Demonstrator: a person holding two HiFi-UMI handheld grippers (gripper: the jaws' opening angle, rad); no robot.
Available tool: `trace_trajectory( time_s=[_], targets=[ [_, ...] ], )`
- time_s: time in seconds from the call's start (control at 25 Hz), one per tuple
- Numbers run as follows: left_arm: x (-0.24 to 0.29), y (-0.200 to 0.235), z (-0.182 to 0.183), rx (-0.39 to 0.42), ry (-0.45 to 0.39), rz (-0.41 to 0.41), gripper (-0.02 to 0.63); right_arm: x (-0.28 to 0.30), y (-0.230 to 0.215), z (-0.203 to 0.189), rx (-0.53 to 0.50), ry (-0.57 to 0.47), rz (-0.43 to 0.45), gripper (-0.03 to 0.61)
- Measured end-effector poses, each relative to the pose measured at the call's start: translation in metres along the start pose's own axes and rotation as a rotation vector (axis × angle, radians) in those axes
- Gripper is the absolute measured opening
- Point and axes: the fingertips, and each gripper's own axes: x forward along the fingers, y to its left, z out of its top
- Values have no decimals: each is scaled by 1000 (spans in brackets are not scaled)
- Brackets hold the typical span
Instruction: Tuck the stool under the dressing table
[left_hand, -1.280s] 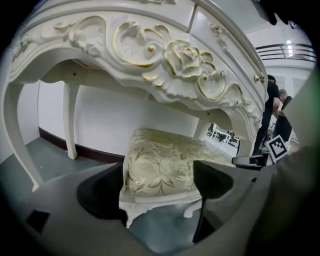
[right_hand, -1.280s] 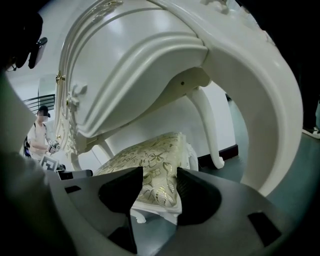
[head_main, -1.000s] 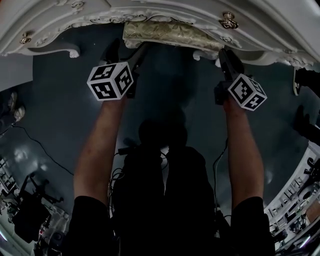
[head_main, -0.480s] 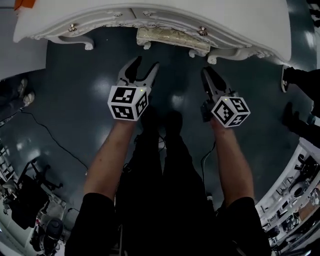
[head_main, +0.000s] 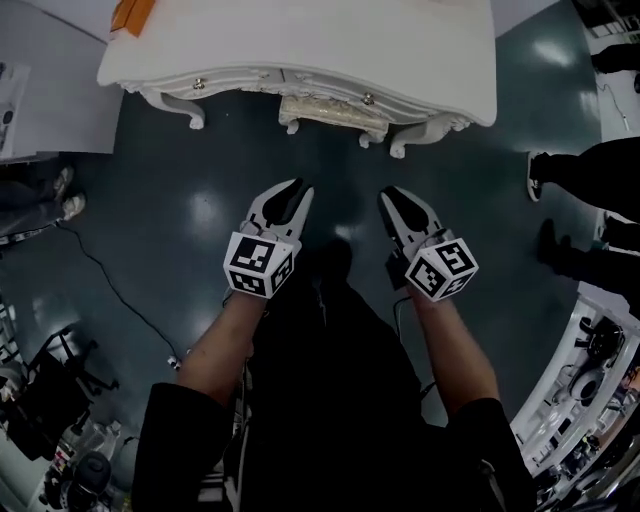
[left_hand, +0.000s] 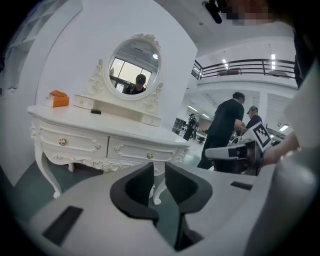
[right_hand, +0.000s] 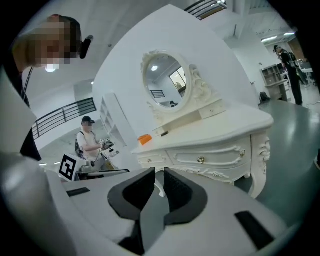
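A dark floor (head_main: 180, 200) is seen from the head view, with the stool (head_main: 330, 108) tucked under the white dressing table (head_main: 300, 40), only its front edge showing. The oval mirror (left_hand: 134, 67) is shown only by the gripper views. The left claw (head_main: 297, 190) and right claw (head_main: 393, 195) are held narrowly parted, empty

This is a large indoor hall used as a test or recording space, not a home. An ornate white dressing table (head_main: 330, 40) with an oval mirror (left_hand: 133, 70) stands alone on a glossy dark grey floor (head_main: 200, 200), backed by a bare white partition wall (left_hand: 75, 45). Beyond the table to its right, a railed mezzanine (left_hand: 240, 65) runs under strip lights (left_hand: 272, 57). Bystanders (left_hand: 225, 125) stand there too. In front of the table to its left, a loose cable (head_main: 110, 285) trails toward wheeled equipment (head_main: 50, 400).
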Motion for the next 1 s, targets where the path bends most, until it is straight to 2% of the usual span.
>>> trace_trajectory(
  time_s=[0.16, 0.44, 0.6, 0.72, 1.0],
  targets=[
    [-35, -24, 32, 14, -48, 36, 51, -41, 29, 36, -9, -62, 34, 69],
    [-99, -88, 98, 70, -152, 106, 28, -104, 79, 89, -120, -105, 117, 58],
    [-136, -129, 126, 83, -166, 52, 12, -129, 113, 121, -151, -140, 139, 49],
    [-156, -151, 143, 133, -161, 15, 11, -140, 139, 140, -172, -176, 154, 41],
    [-195, -155, 170, 187, -180, 26, 11, -145, 202, 150, -140, -191, 215, 34]
  ],
)
